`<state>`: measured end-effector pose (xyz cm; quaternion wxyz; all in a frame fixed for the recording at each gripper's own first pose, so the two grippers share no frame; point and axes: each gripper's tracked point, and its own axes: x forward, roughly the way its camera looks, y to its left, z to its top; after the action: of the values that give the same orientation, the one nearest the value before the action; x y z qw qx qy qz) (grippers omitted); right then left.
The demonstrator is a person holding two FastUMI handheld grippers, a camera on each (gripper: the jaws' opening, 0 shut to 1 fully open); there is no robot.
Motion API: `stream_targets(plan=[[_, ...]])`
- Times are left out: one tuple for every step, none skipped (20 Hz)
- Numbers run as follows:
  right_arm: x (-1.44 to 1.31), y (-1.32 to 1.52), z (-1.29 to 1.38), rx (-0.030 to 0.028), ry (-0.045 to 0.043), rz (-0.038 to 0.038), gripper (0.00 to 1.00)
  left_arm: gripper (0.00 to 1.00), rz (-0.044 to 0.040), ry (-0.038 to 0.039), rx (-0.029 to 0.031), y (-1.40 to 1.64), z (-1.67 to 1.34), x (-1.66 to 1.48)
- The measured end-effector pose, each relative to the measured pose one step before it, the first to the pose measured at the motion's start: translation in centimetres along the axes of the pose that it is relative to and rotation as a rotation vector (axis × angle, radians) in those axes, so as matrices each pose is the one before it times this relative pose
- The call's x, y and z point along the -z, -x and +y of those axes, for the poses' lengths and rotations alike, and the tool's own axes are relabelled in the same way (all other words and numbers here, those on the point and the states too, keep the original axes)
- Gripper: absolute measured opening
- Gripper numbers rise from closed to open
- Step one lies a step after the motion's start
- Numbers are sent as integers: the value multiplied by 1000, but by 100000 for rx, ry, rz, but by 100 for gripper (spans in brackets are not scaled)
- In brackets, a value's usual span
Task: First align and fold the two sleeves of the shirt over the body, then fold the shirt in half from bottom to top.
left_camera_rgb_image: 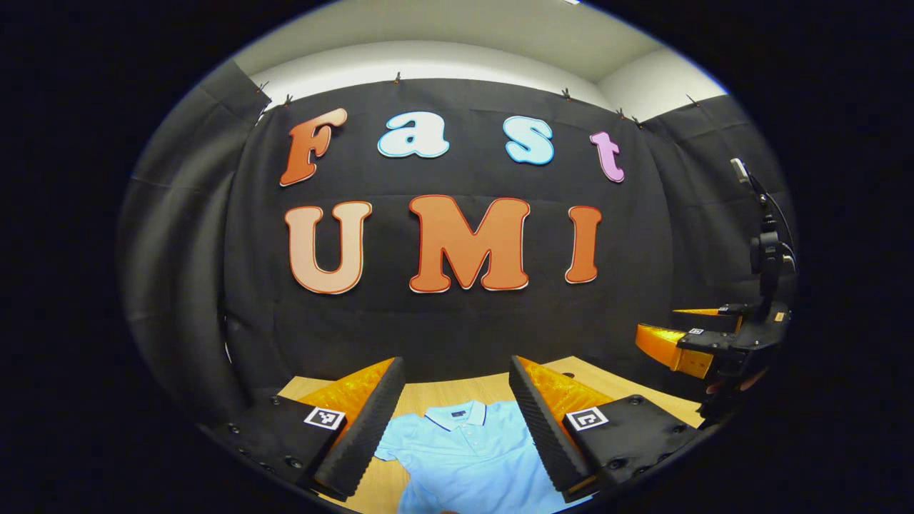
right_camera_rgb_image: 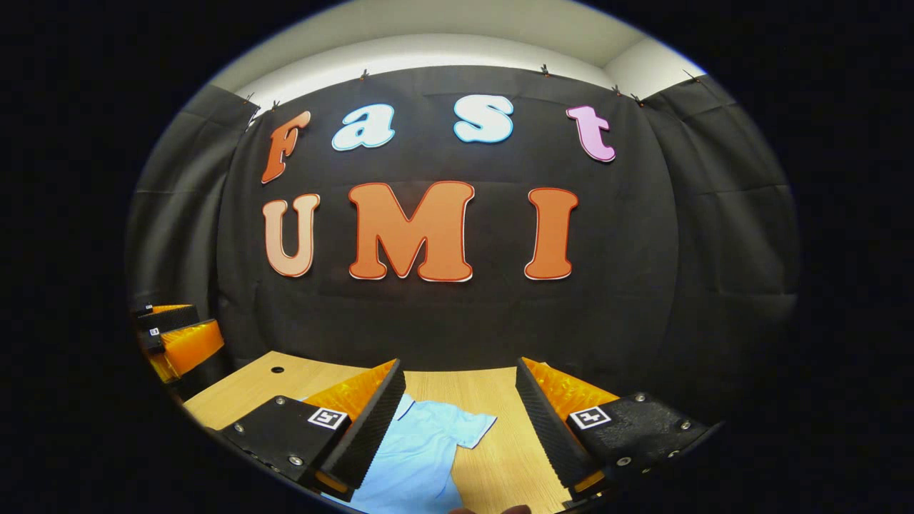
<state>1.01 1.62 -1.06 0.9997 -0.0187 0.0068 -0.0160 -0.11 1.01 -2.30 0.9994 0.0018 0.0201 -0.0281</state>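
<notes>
On the pale wooden table (left_camera_rgb_image: 443,392) lay the light blue short-sleeved polo shirt (left_camera_rgb_image: 468,457), flat, collar toward the black cloth wall (left_camera_rgb_image: 464,328). My left gripper (left_camera_rgb_image: 453,421) hung above it, fingers spread wide with nothing between them, the collar showing in the gap. My right gripper (right_camera_rgb_image: 457,428) hovered likewise agape and empty; in the right gripper view one sleeve (right_camera_rgb_image: 468,428) lay spread on the wood beside its left finger (right_camera_rgb_image: 368,425).

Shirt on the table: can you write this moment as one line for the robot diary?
shirt: flat on table, unfolded | sleeve: spread out | left gripper: jaws open, above the shirt | right gripper: jaws open, empty
</notes>
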Motion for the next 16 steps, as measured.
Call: stream_targets(plan=[[93,41,129,439,1208,420,97,96,-633,390,323,-9,262,-312],[179,-65,57,365,1317,823,97,96,-542,745,655,163,217,0],[204,-35,56,572,1198,935,97,95,-293,406,564,70,267,-25],[268,-63,-75,728,639,1190,97,97,-333,-54,203,214,373,71],[382,-118,-68,680,-29,1740,97,96,-192,-87,259,36,346,-72],[336,-306,-50,684,-279,1491,97,97,56,-271,293,-20,138,129],[406,-415,-120,689,-271,1609,97,97,9,99,47,-149,180,86],[531,-418,-123,59,-103,1600,97,97,73,196,509,-113,-138,87],[465,-537,-73,-239,141,1544,97,97,-737,-377,-644,-121,98,-192],[433,-733,5,-866,370,1323,97,95,-1303,-817,-881,-85,236,-82],[564,-789,35,-1006,472,1744,97,96,-1644,-688,-1227,-223,-54,-456],[710,-954,29,-1202,380,2285,97,96,-721,-43,-1337,-306,-231,55],[606,-940,13,-1571,401,2403,98,94,-257,391,-591,-114,-367,4],[598,-1054,-295,-614,80,2155,98,95,-1374,686,-344,-142,-562,-257],[642,-1287,-390,-122,-314,2480,98,97,-1016,175,-767,-242,-436,-233],[788,-1302,-288,-507,-636,3118,98,97,-579,-630,-1269,-288,-225,56]])
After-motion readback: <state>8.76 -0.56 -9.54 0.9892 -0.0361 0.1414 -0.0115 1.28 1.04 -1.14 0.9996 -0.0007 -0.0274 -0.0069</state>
